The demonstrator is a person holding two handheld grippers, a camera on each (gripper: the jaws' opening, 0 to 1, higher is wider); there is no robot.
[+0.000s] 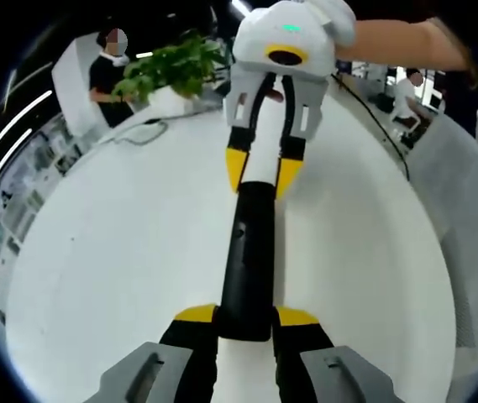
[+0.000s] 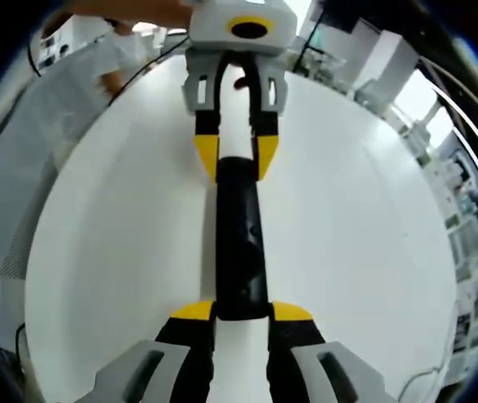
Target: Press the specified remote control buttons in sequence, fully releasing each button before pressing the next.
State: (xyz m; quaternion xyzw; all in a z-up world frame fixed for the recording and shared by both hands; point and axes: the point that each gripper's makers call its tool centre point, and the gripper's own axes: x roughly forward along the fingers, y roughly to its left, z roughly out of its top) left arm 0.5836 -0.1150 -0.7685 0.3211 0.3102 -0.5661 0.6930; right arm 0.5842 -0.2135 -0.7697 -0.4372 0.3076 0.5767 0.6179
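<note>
Above the white round table (image 1: 96,252), left gripper (image 1: 245,317) and right gripper (image 2: 243,312) are both pinching the long black remote control (image 1: 247,252) endwise, risking it twisting loose or buttons being squeezed by mistake.

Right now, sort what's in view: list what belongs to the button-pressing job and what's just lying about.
Belongs to the job:
- remote control, black, held between both grippers
- left gripper, jaws closed on one end
- right gripper, jaws closed on the other end

Just lying about:
- white table
- potted plant
- cable on the table
- person in the background
</note>
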